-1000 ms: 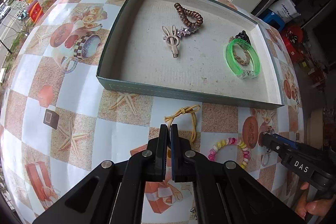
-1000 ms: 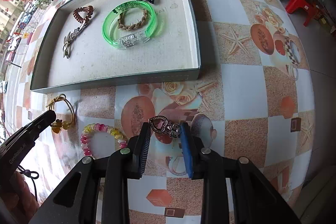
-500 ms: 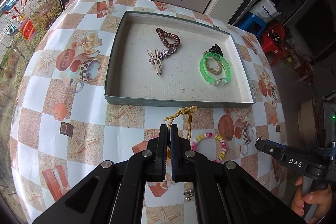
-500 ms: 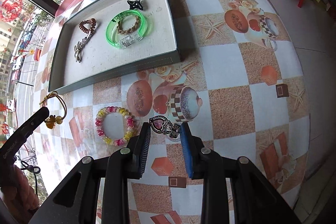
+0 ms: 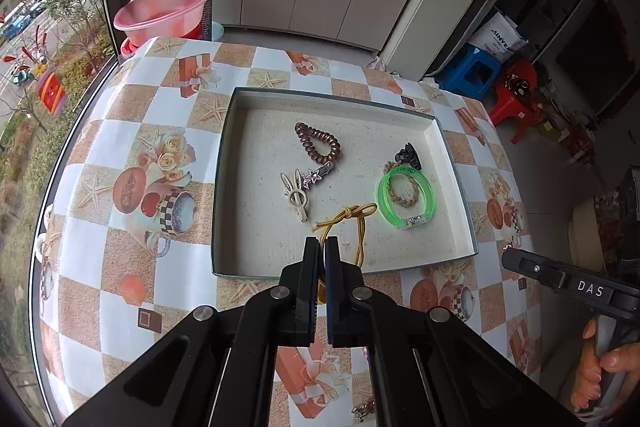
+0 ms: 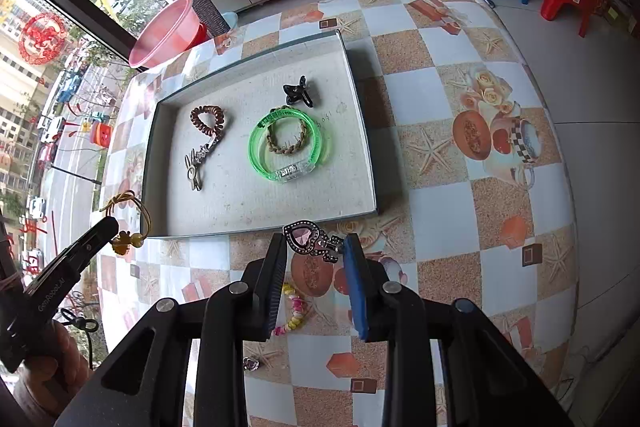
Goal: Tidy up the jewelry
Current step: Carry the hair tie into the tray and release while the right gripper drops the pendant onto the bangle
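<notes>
My left gripper (image 5: 322,247) has its two fingers pressed almost flat together, only a sliver of gap between them, and they are pinching the yellow cord hair tie (image 5: 352,223), whose loop and knot hang out in front of the tips, above the near part of the tray (image 5: 224,187). From the right wrist view I see that same tie (image 6: 130,217) dangling off the left tips with its amber bead charm below, at the tray's left near corner (over the edge or just outside it, I cannot tell from here). My right gripper (image 6: 314,247) is open about a third of its span, and the fingers are clamped on the heart-shaped rhinestone clip (image 6: 312,241), which bridges the gap from one fingertip to the other; it is held off the table (image 6: 500,207), just short of the tray's near wall. Inside the tray lie the brown spiral hair tie (image 5: 318,145), the bunny clip (image 5: 296,195), a small star clip (image 5: 316,175) touching both, the black claw clip (image 5: 408,155), and the green bangle (image 5: 406,197) ringing a braided brown band (image 5: 402,191). A beaded pastel bracelet (image 6: 294,311) rests on the table beneath my right fingers, partly hidden by them.
</notes>
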The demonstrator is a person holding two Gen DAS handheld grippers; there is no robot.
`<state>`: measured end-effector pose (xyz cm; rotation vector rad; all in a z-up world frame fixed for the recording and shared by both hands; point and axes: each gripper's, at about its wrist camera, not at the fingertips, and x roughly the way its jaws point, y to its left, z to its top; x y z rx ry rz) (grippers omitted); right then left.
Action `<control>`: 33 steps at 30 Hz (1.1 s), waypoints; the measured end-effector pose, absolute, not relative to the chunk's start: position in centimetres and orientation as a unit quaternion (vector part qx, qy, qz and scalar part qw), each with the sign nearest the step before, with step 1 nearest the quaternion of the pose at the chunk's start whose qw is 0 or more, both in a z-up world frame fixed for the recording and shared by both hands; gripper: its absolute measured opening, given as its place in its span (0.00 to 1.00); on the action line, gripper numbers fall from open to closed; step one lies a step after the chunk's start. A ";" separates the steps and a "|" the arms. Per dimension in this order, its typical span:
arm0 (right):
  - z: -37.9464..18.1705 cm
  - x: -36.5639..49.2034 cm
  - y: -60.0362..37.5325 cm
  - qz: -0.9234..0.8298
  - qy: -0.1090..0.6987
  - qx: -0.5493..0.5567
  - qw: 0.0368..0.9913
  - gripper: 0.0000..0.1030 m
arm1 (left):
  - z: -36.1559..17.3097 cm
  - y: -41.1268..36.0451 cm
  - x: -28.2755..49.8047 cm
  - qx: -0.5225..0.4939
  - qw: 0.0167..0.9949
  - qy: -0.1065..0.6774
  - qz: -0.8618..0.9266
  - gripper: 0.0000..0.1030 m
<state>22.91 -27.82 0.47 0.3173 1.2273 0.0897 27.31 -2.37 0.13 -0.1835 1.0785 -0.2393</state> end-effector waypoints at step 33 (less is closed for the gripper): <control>-6.4 32.7 -26.3 0.061 0.610 0.152 0.775 0.12 | -8.9 -4.6 35.3 -0.006 0.824 0.564 -0.060 0.15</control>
